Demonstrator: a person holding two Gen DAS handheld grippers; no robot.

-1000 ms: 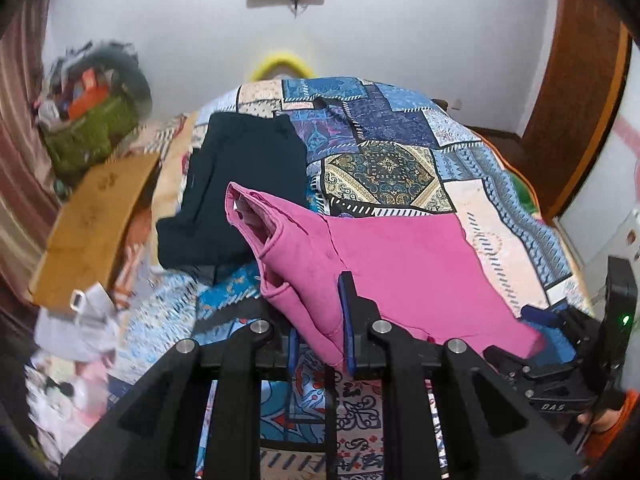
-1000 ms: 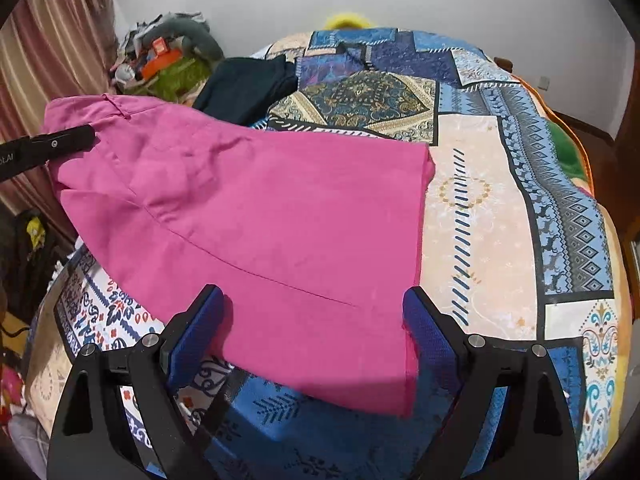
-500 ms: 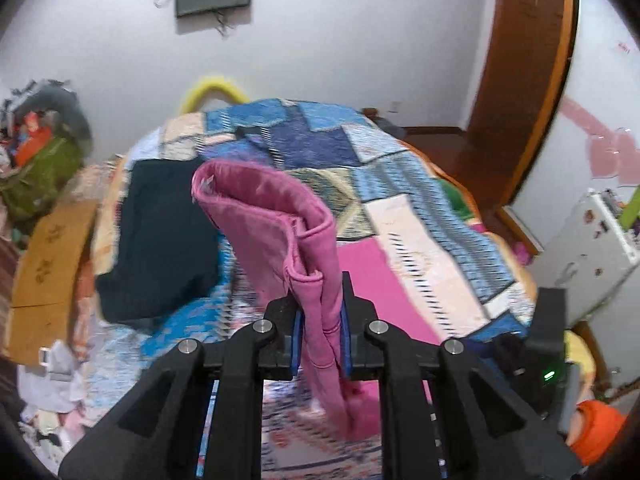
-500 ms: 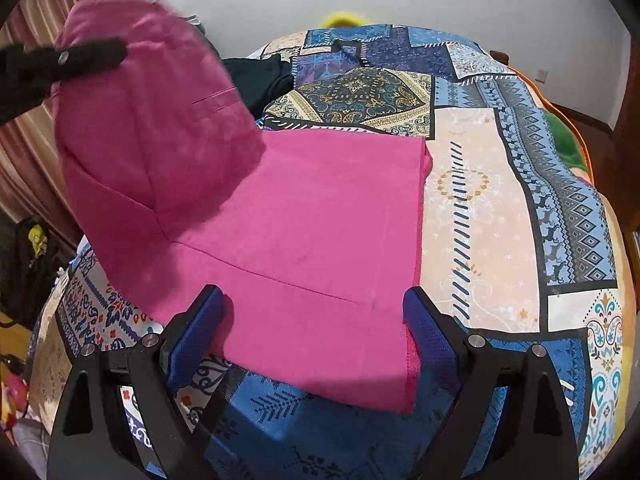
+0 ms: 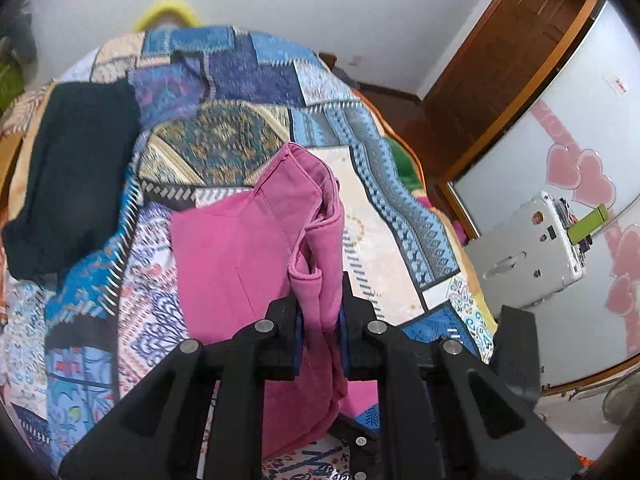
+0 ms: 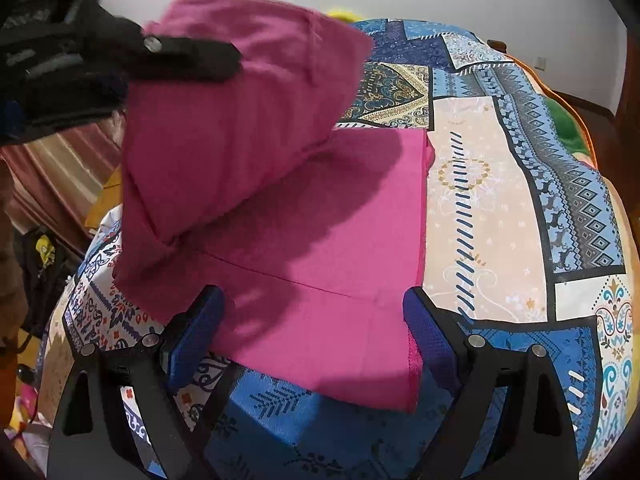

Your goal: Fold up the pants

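The pink pants (image 6: 320,248) lie on a patchwork bedspread (image 6: 500,200). My left gripper (image 5: 320,312) is shut on the waistband end of the pants (image 5: 308,224) and holds it lifted, doubled over the flat leg part. In the right wrist view the left gripper (image 6: 188,56) shows at upper left with the raised pink fold (image 6: 240,112) hanging from it. My right gripper (image 6: 312,320) is open and empty, its blue pads either side of the leg end near the bed's front edge.
A dark folded garment (image 5: 76,168) lies on the bed's left part. A wooden door (image 5: 500,72) and a white appliance (image 5: 532,248) stand to the right of the bed. Clutter and a curtain (image 6: 52,168) are on the left.
My left gripper has carried the waistband end up and over to the right, across the flat legs. The right gripper has stayed open in place.
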